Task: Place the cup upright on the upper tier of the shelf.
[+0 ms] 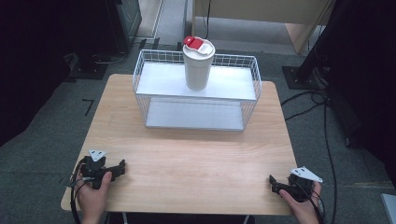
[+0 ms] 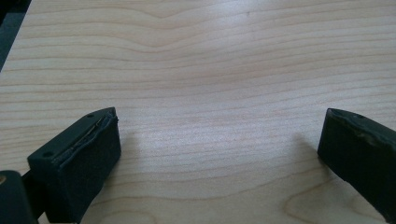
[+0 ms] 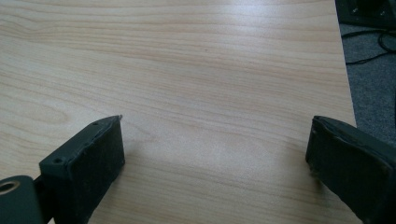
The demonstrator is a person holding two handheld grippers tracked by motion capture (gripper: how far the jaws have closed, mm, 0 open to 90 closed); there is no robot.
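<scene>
White tumbler, tall and slightly tapered, white lid with red flip tab, stands upright on top shelf of white wire rack at table's far side. Left gripper and right gripper rest at near corners, jaws spread wide, holding nothing, well apart from tumbler.
</scene>
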